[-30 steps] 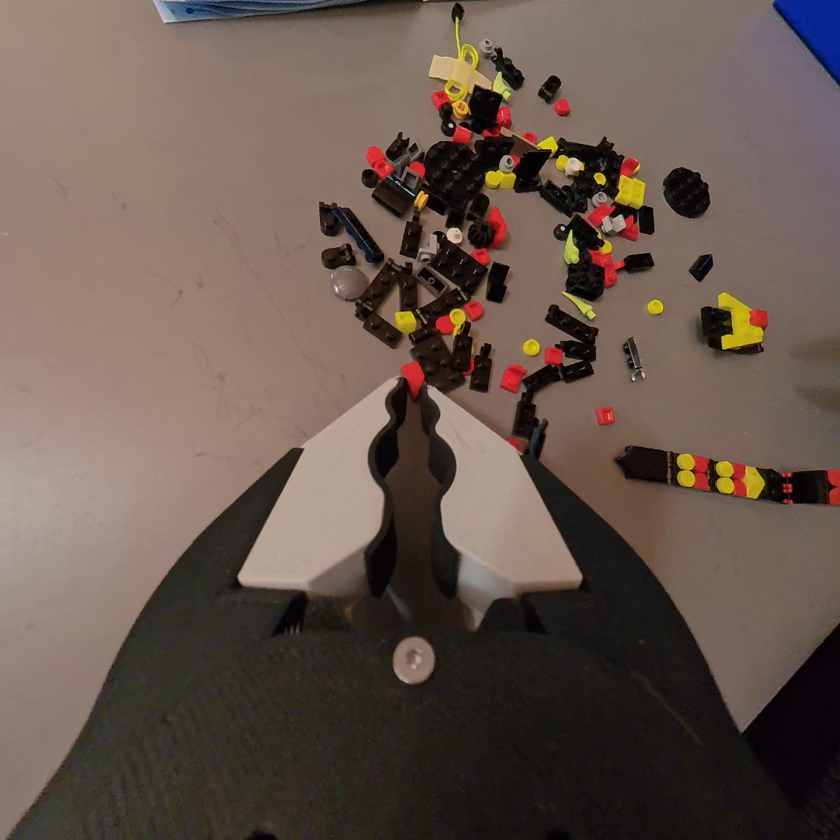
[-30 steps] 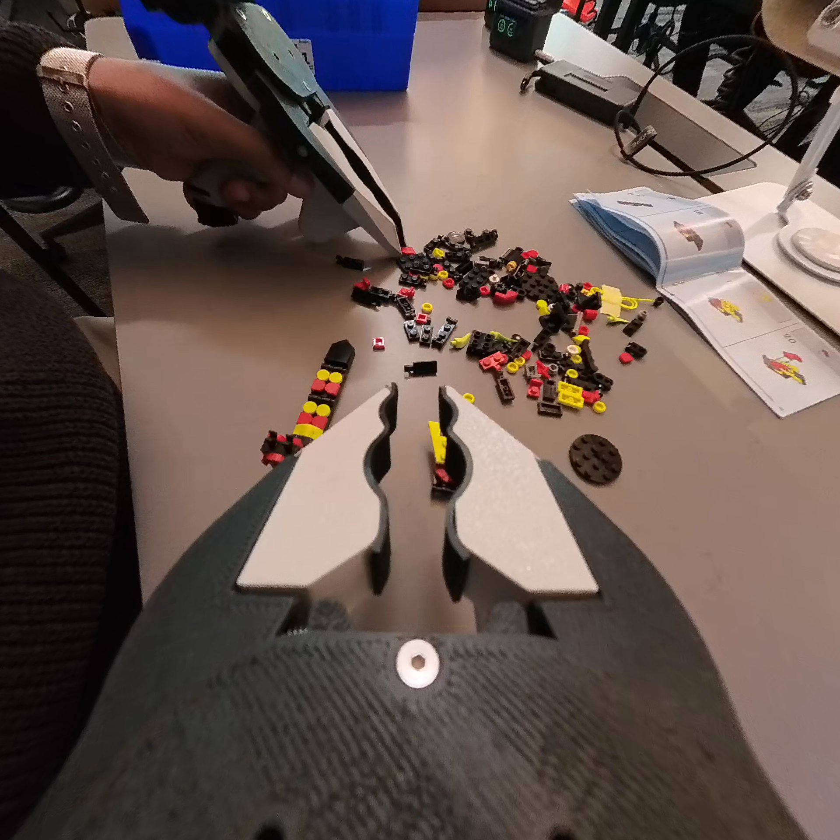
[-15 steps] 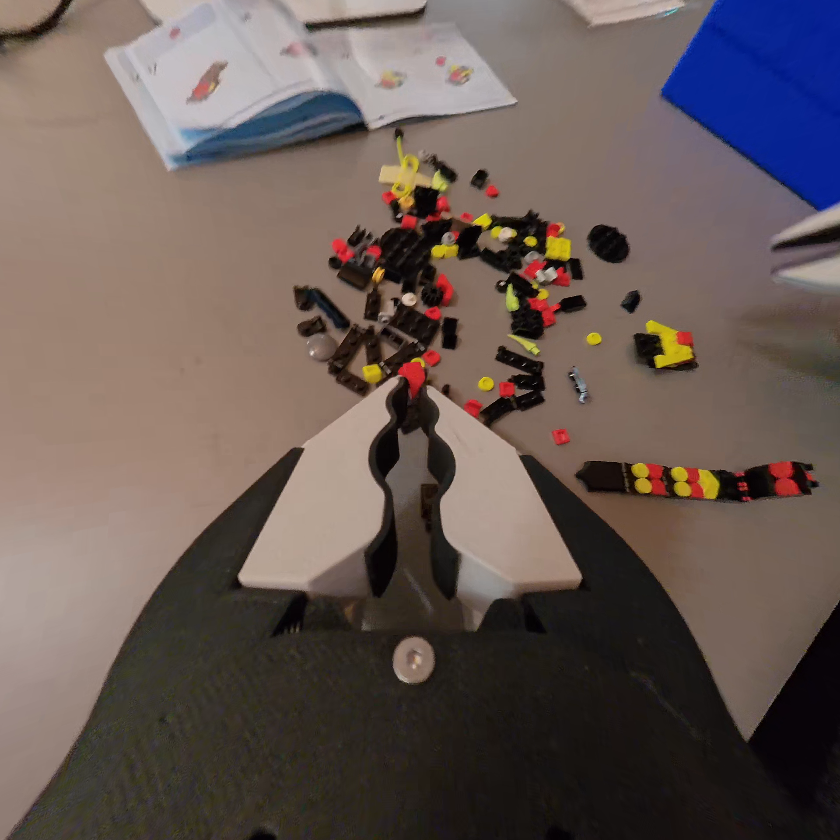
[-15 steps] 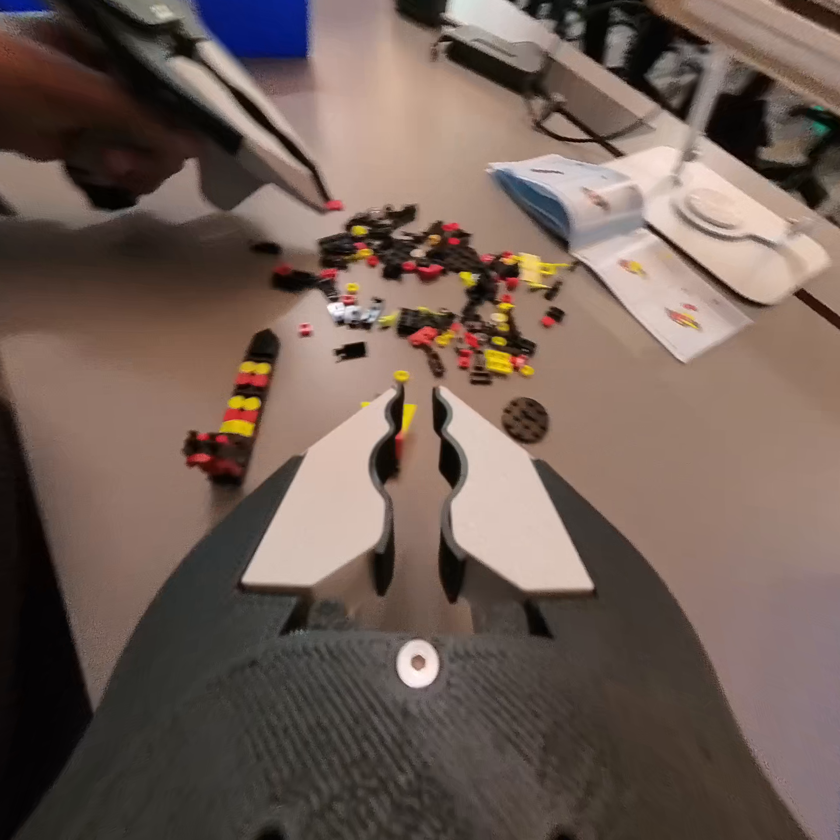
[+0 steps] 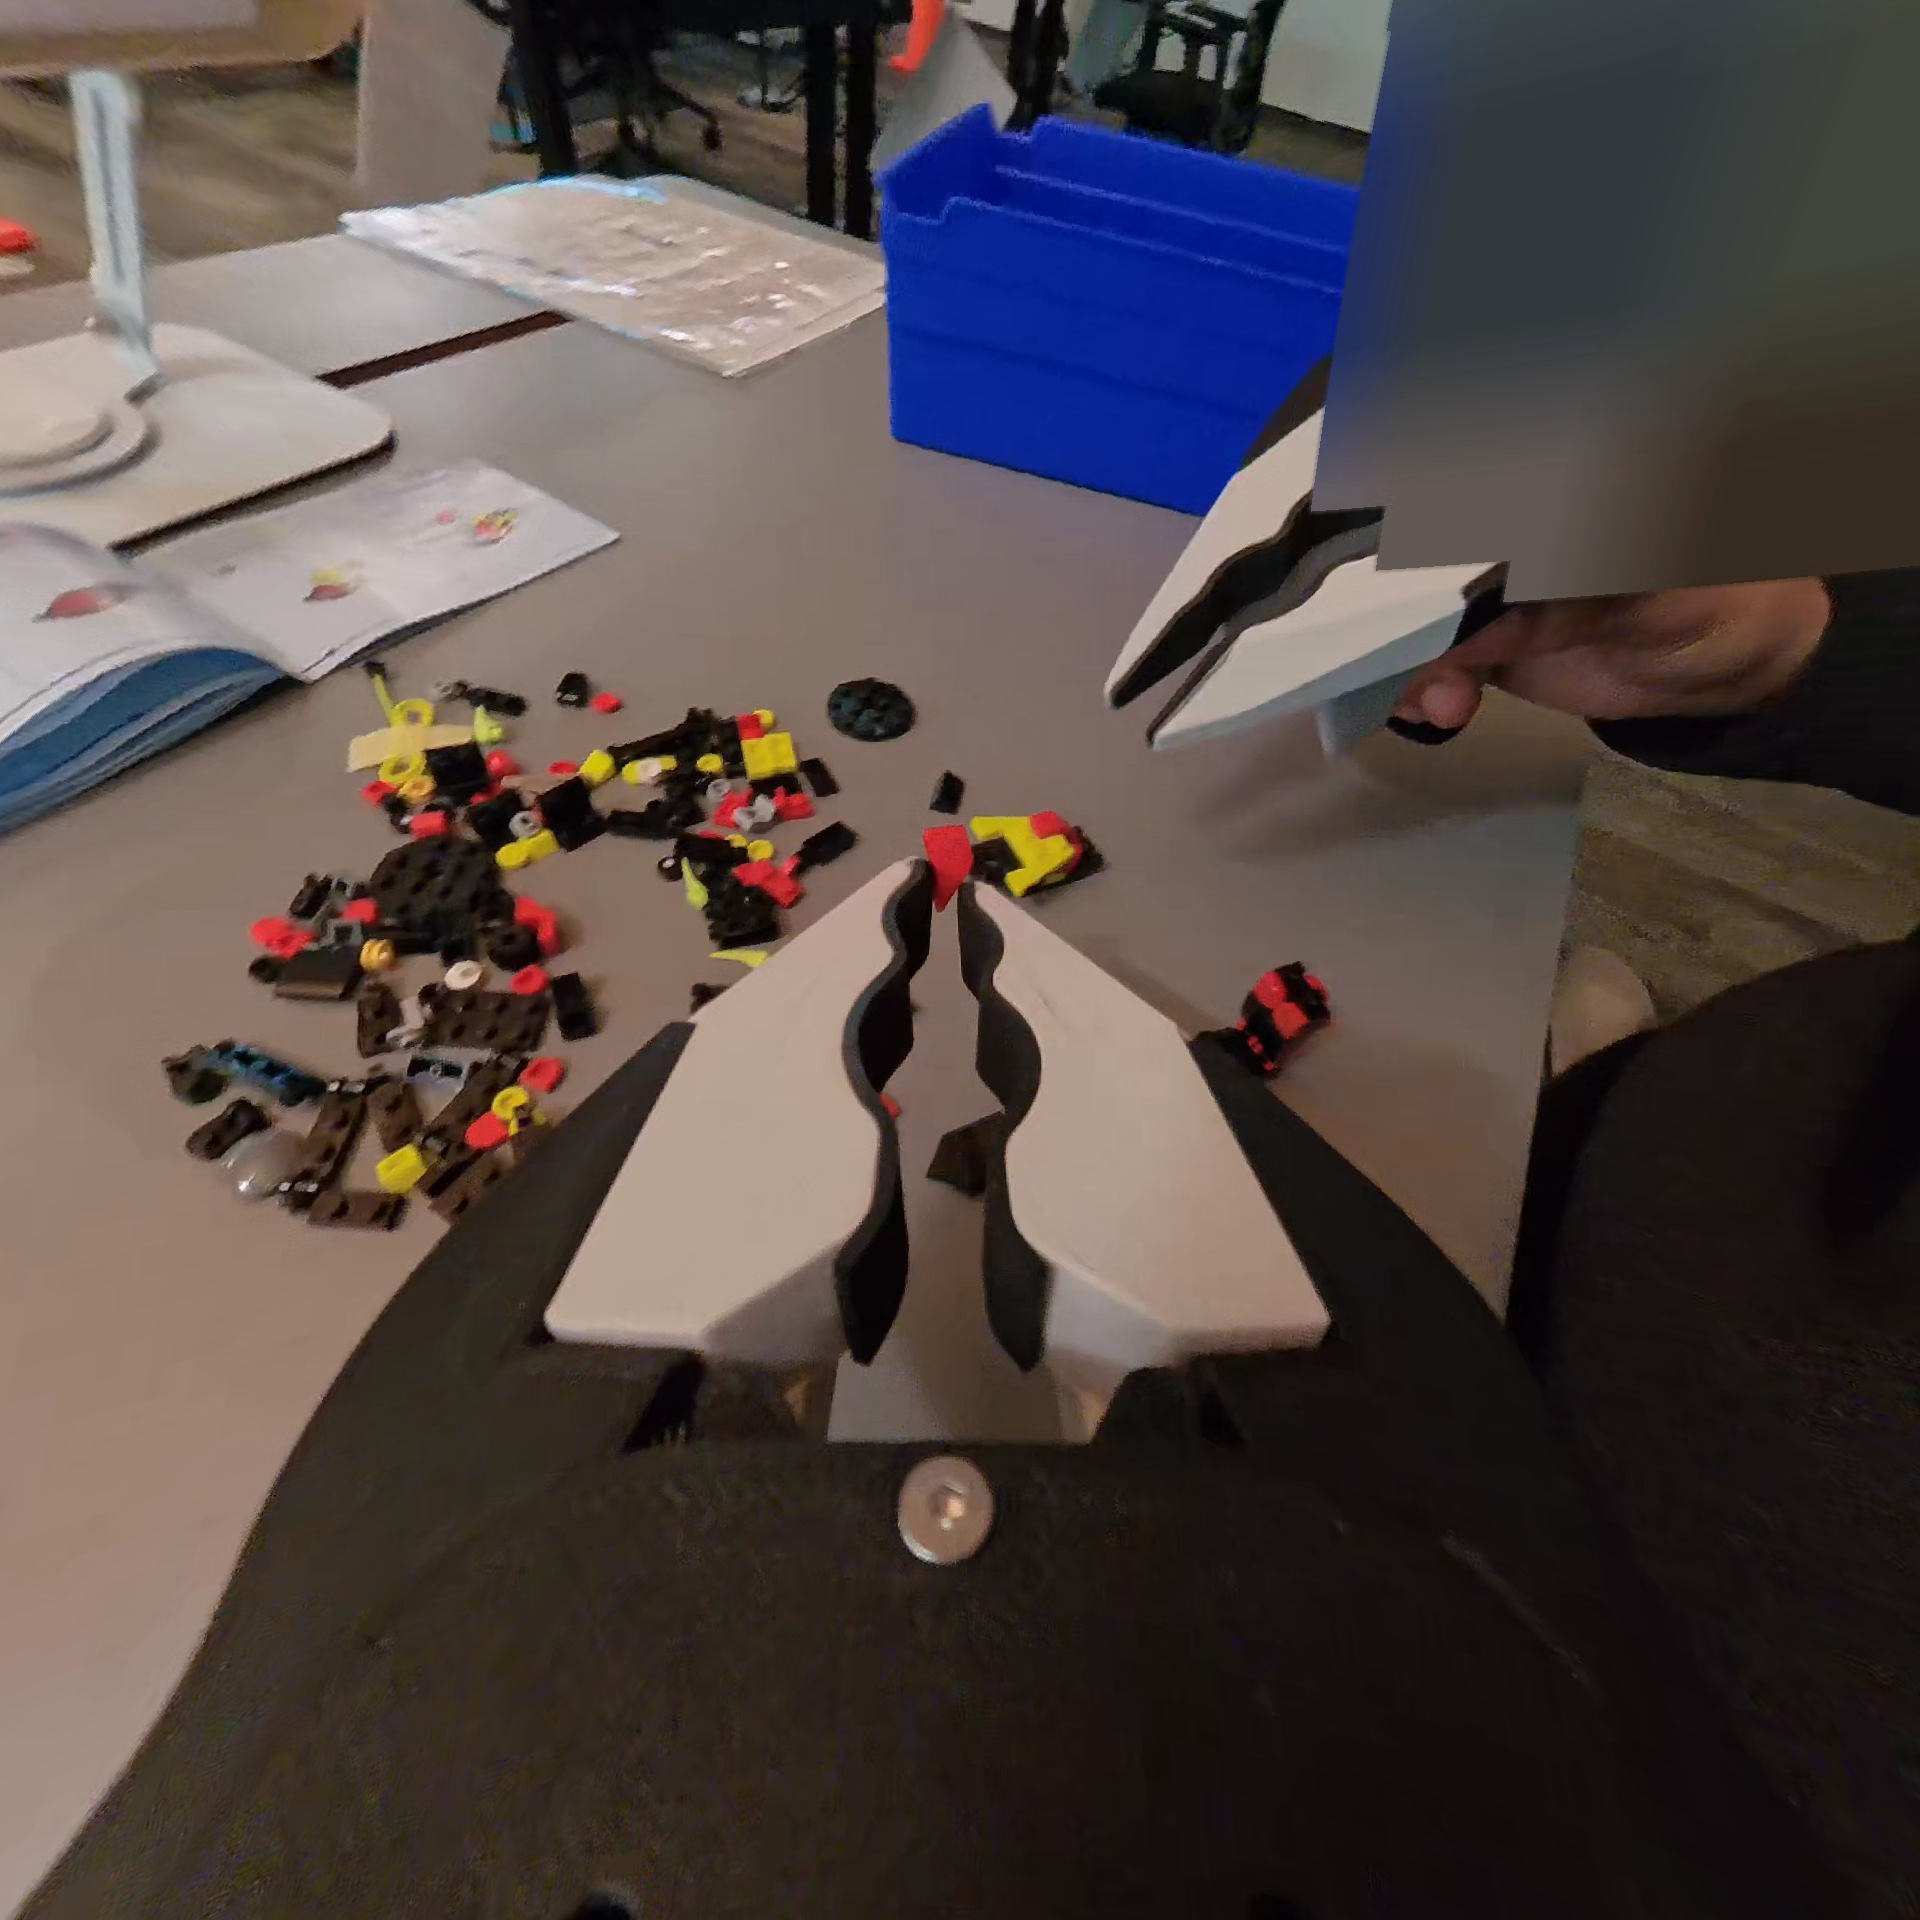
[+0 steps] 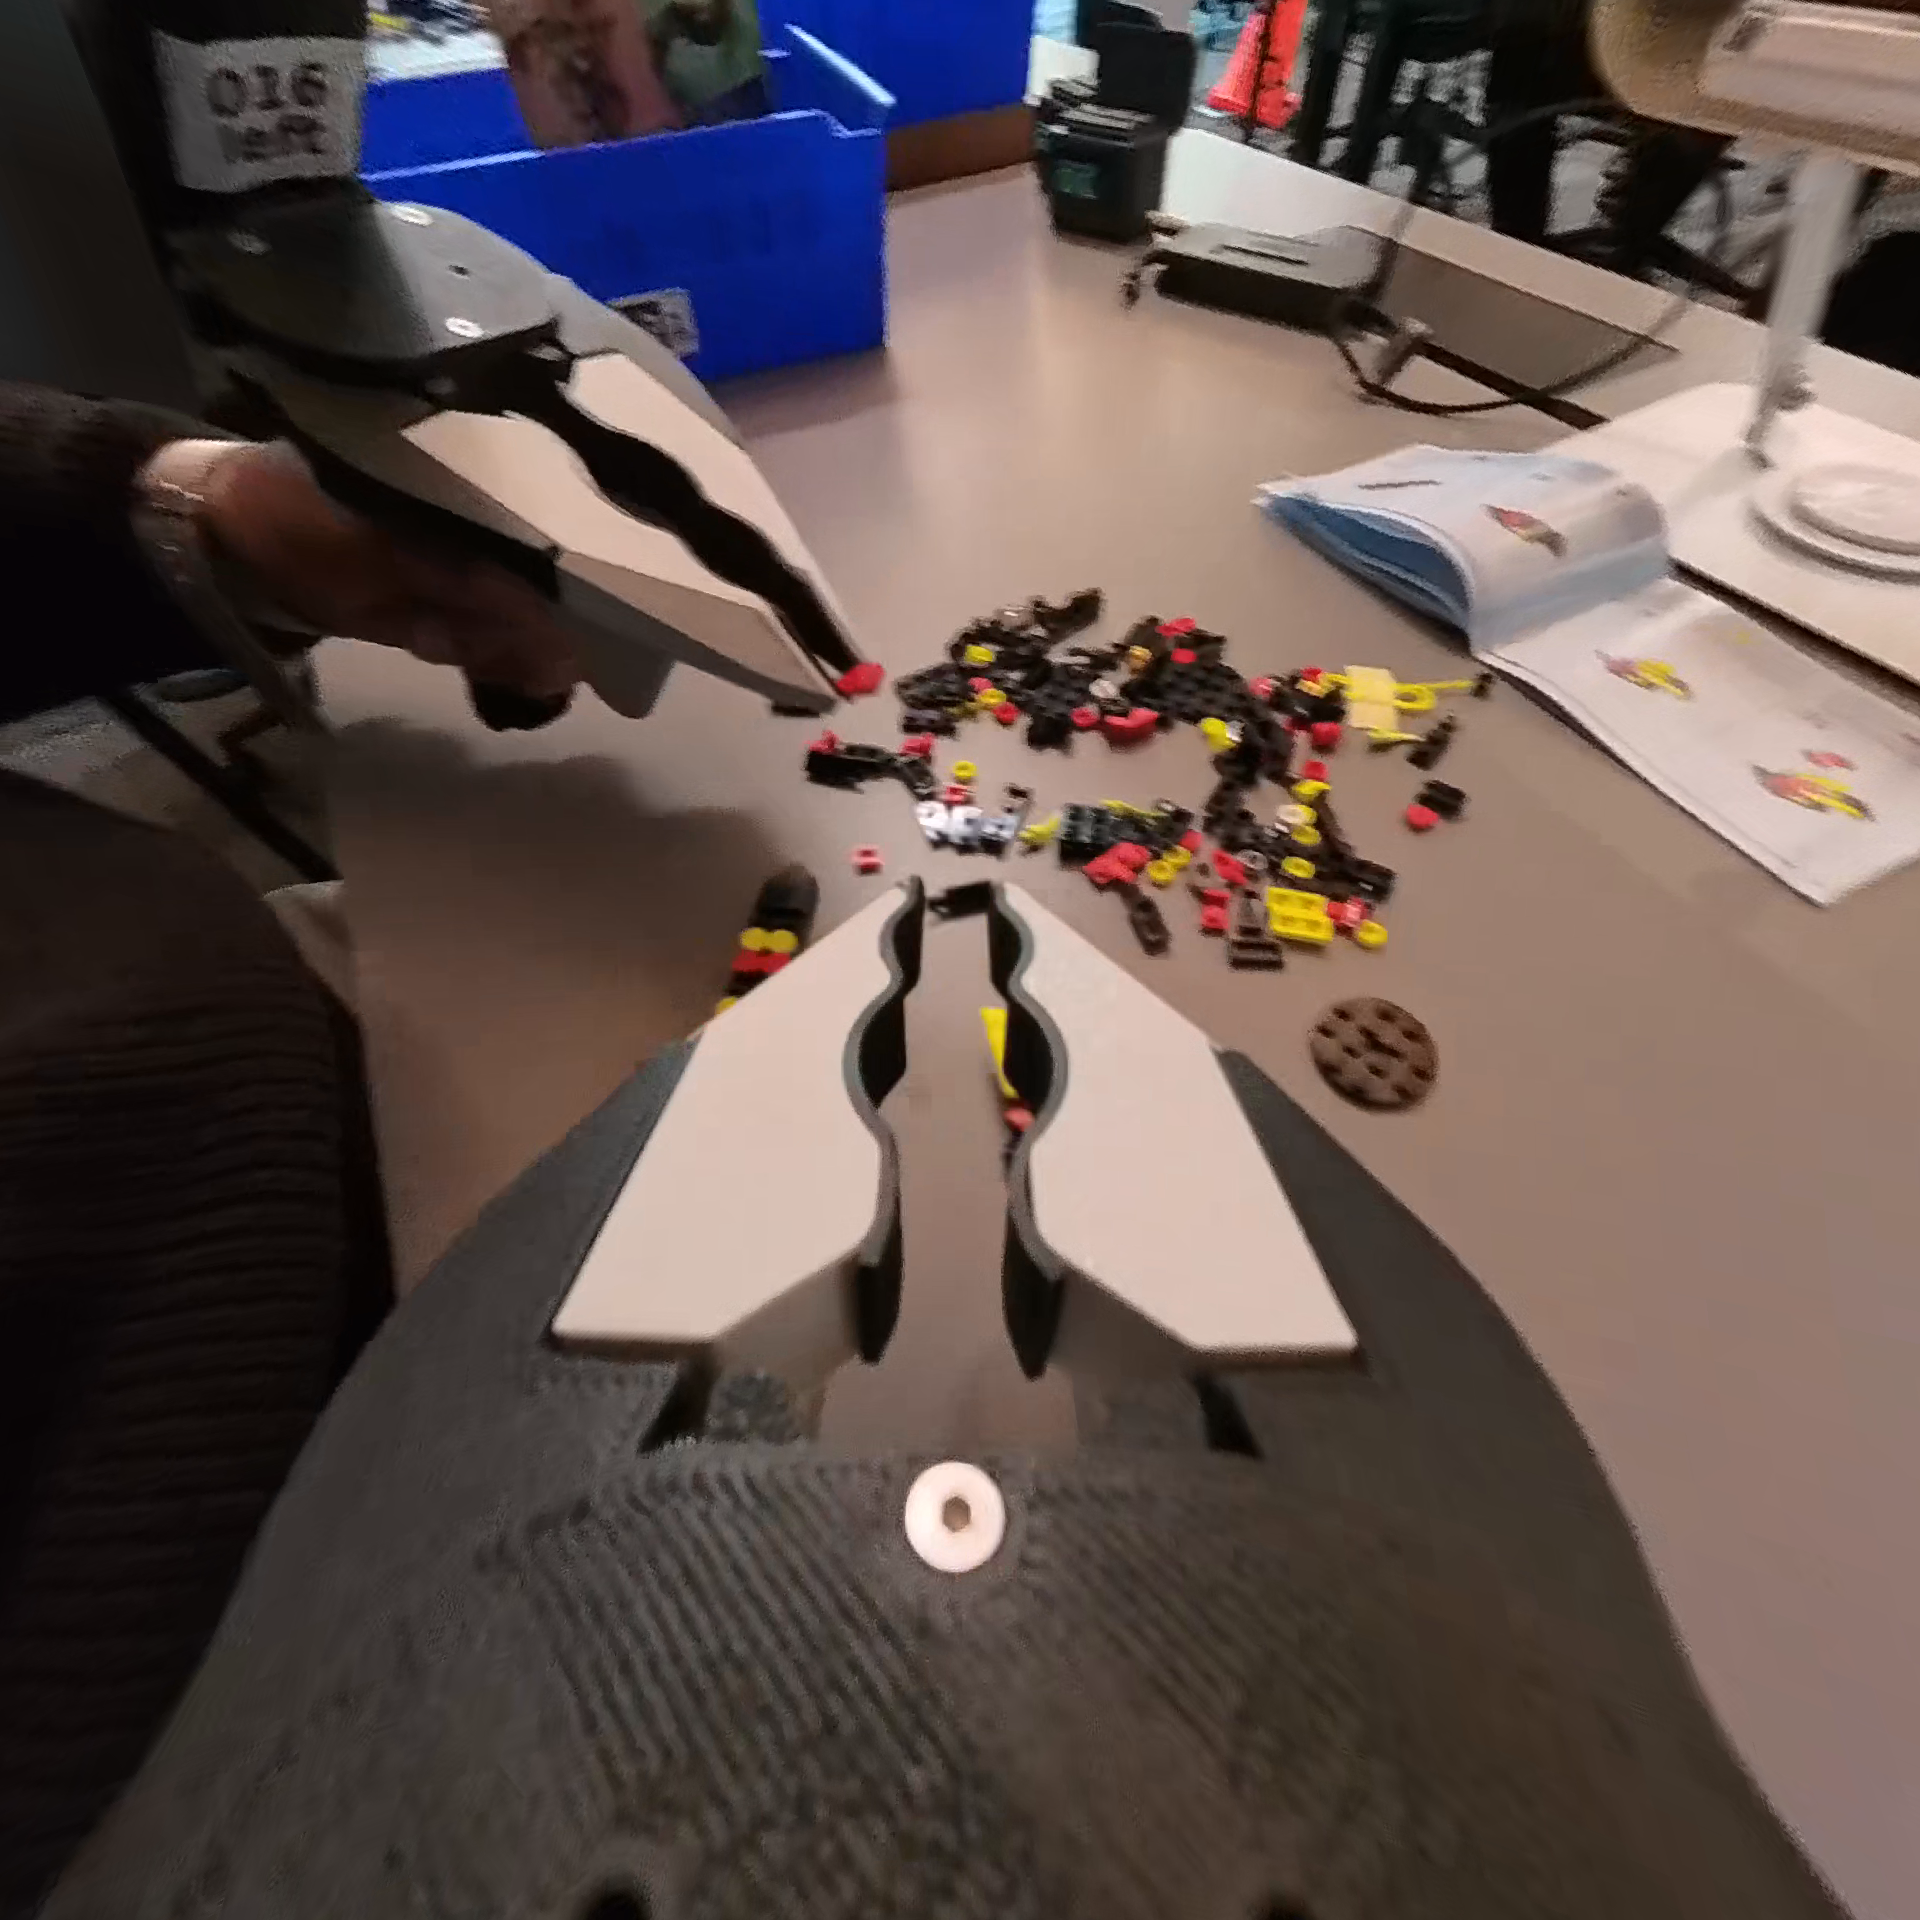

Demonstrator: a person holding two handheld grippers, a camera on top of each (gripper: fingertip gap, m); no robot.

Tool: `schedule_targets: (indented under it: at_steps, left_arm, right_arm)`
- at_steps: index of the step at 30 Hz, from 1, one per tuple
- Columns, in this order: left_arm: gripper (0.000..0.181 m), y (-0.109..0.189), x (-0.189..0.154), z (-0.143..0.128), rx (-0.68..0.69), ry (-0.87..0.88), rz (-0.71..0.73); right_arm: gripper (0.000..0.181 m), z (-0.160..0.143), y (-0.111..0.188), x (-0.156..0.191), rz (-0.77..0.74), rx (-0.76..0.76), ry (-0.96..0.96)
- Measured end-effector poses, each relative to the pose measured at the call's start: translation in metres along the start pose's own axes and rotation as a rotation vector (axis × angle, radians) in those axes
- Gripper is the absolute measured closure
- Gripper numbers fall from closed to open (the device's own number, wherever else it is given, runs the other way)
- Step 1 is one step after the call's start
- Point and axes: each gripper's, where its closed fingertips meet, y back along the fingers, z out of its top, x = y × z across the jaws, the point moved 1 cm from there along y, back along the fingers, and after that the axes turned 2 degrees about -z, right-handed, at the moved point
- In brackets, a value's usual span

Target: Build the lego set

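Note:
My left gripper [image 5: 940, 883] is shut on a small red piece [image 5: 948, 852] and holds it above the table, just in front of a small yellow, black and red sub-assembly [image 5: 1029, 847]. It also shows in the right wrist view [image 6: 847, 675] with the red piece [image 6: 860, 677] at its tips. My right gripper [image 6: 956, 899] is slightly open and empty, raised above the sub-assembly [image 6: 995, 1039], which shows through its gap. The loose pile of black, red and yellow pieces [image 5: 468, 914] lies to the left. A long black strip assembly [image 6: 769, 935] is partly hidden behind the fingers.
A blue bin [image 5: 1091, 343] stands at the back. An open instruction booklet [image 5: 208, 592], a white lamp base [image 5: 156, 426] and a plastic bag [image 5: 623, 260] lie beyond the pile. A black round plate [image 6: 1374, 1055] lies apart. A person's sleeve fills the right edge. Tip to tip, the grippers are about 7 cm apart. From the right gripper's tips to the black round plate [image 6: 1374, 1055] is close to 12 cm. The left camera catches it too, in the left wrist view [image 5: 880, 702].
My left gripper has lifted the red piece out of the pile and swung right toward the sub-assembly. My right gripper has risen and its jaws have narrowed.

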Motion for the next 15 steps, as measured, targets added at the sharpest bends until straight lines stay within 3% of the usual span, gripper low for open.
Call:
schedule_targets:
  at_steps: [6,15]
  left_arm:
    - [0.179,-0.004,-0.021,0.003,-0.020,-0.081,-0.057]
    - [0.179,-0.011,-0.035,-0.002,0.002,-0.138,-0.082]
  right_arm:
    - [0.164,0.007,-0.008,0.028,0.173,-0.049,-0.138]
    - [0.152,0.005,-0.011,0.027,0.282,-0.058,-0.428]
